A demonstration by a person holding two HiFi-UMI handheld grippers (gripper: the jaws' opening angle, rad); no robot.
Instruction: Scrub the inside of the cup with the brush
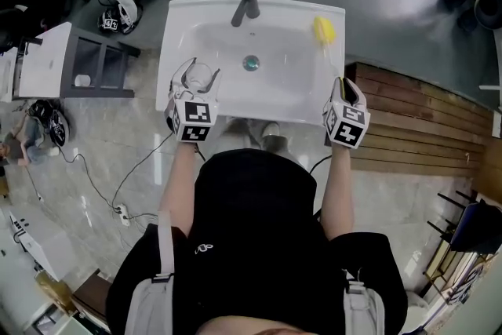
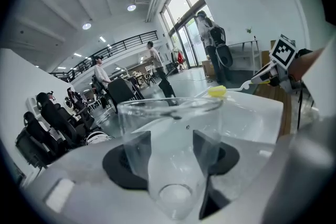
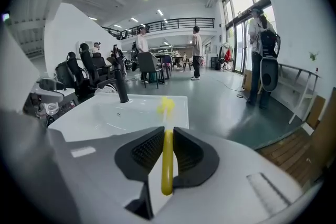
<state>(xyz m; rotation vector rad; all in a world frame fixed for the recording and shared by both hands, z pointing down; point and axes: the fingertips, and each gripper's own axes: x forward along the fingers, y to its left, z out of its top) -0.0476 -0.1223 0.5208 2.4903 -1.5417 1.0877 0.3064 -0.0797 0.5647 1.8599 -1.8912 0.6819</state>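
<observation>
My left claw [image 1: 198,76] is clamping the clear cup [image 2: 168,118] between its pads. My right claw [image 1: 345,88] is pinching the yellow brush [image 3: 167,165] by its handle, bristles projecting ahead over the sink [image 3: 105,113].

The head view looks steeply down from above the person onto a white sink [image 1: 180,20] in the upper middle of the frame. Cameras on the left gripper [image 1: 196,76] and right gripper [image 1: 343,84] sit low and close behind their jaws, facing across that same sink into the hall beyond.
</observation>
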